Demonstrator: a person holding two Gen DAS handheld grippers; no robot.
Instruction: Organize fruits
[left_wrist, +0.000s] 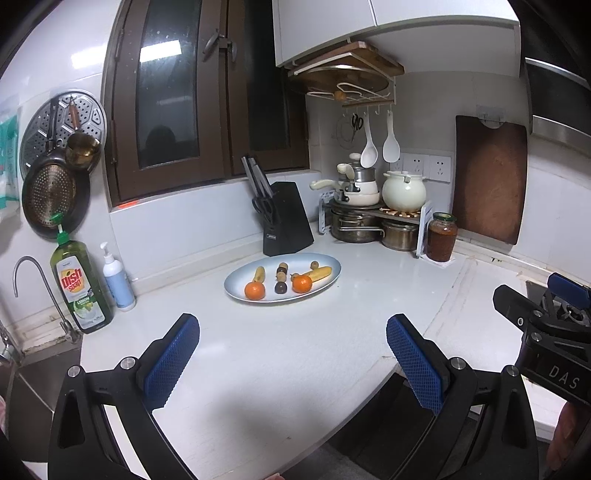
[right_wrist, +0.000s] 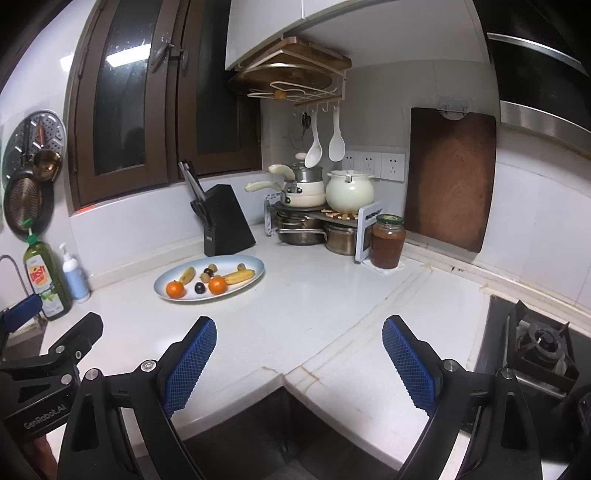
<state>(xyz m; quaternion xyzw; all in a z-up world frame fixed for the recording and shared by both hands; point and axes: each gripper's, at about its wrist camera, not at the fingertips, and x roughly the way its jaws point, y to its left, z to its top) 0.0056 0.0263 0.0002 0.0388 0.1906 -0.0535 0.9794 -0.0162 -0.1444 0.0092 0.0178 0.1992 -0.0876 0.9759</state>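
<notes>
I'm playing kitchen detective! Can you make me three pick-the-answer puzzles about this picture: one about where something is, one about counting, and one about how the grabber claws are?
1. Where is the fruit?
A. on the oval plate
B. in the sink
C. on the stove

2. How many oranges are there?
A. one
B. two
C. five

3. How are the two grippers?
A. both open and empty
B. both squeezing fruit
C. one holding a knife

Answers:
1 A: the fruit lies on the oval plate beside the knife block.
2 B: one orange and another orange show.
3 A: the left gripper and right gripper have wide gaps with only counter between.
</notes>
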